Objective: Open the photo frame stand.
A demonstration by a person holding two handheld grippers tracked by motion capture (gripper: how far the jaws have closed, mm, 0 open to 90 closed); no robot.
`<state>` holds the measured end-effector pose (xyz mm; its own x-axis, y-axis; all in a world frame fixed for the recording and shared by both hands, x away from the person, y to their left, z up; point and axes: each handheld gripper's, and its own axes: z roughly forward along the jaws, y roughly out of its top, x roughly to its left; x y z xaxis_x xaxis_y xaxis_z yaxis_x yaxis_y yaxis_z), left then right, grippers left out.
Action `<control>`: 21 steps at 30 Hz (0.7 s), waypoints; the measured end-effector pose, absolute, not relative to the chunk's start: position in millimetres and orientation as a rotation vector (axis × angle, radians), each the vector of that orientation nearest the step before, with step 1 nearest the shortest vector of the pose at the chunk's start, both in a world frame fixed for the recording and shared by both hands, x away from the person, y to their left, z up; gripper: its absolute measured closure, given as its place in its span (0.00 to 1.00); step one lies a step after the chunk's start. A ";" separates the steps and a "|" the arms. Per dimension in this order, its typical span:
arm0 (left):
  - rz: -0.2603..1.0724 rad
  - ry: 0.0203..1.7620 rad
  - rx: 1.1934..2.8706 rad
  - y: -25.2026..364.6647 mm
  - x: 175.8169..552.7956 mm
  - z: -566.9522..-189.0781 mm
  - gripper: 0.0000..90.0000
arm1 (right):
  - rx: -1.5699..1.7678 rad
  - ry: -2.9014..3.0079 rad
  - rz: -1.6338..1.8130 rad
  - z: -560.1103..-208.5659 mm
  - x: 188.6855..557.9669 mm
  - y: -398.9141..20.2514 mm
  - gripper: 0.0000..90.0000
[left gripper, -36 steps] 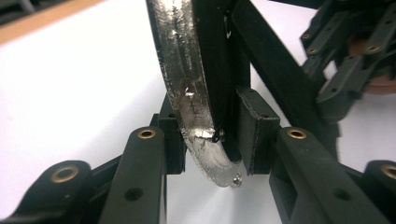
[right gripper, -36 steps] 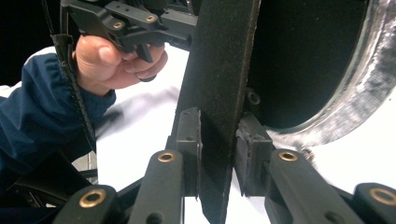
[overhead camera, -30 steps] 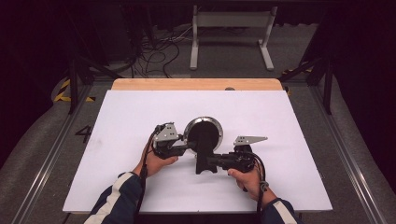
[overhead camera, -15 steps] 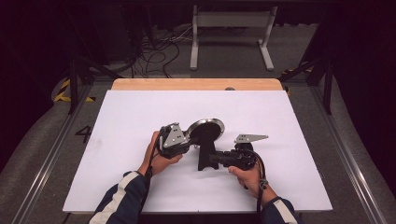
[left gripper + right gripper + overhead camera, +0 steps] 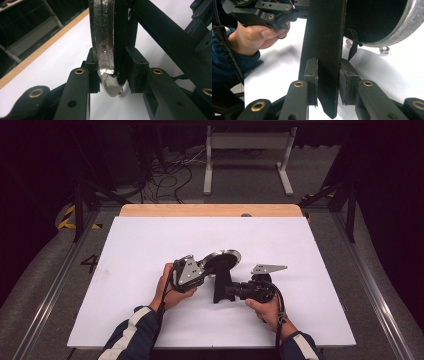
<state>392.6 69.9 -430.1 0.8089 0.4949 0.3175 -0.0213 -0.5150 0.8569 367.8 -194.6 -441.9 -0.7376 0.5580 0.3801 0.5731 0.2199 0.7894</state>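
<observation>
Pan [image 5: 222, 259] rim edge-on between left tongs [image 5: 110, 72]

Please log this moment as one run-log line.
left hand-held gripper: shut on round mirror rim | right hand-held gripper: shut on black stand | mirror: tilted, above white table

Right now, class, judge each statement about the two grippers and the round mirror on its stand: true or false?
1. The left gripper clamps the mirror's metal rim. True.
2. The right gripper hangs open, holding nothing. False: its pads press the flat black stand.
3. The table has a white top. True.
4. The mirror lies flat on the table. False: it is held up, tilted.
</observation>
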 end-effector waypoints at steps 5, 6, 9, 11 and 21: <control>0.692 0.341 2.024 69.5 392.1 -430.9 0.75 | -1.141 -2.472 -1.581 -442.6 366.7 -192.9 0.79; 0.694 0.340 2.018 69.7 392.1 -431.8 0.75 | -1.143 -2.475 -1.581 -442.7 366.7 -192.2 0.79; 0.675 0.339 2.008 71.3 391.6 -433.4 0.75 | -1.138 -2.496 -1.574 -443.4 366.1 -190.6 0.79; 0.664 0.339 2.011 72.1 390.2 -433.6 0.75 | -1.131 -2.514 -1.558 -443.5 365.3 -189.5 0.79; 0.587 0.346 2.028 78.2 384.6 -435.0 0.76 | -1.081 -2.594 -1.489 -447.6 358.7 -182.4 0.81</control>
<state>384.6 78.2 -435.0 0.8440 0.4669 0.2640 0.0046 -0.4984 0.8669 358.7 -182.4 -447.6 -0.7684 0.5724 0.2863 0.5360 0.3310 0.7766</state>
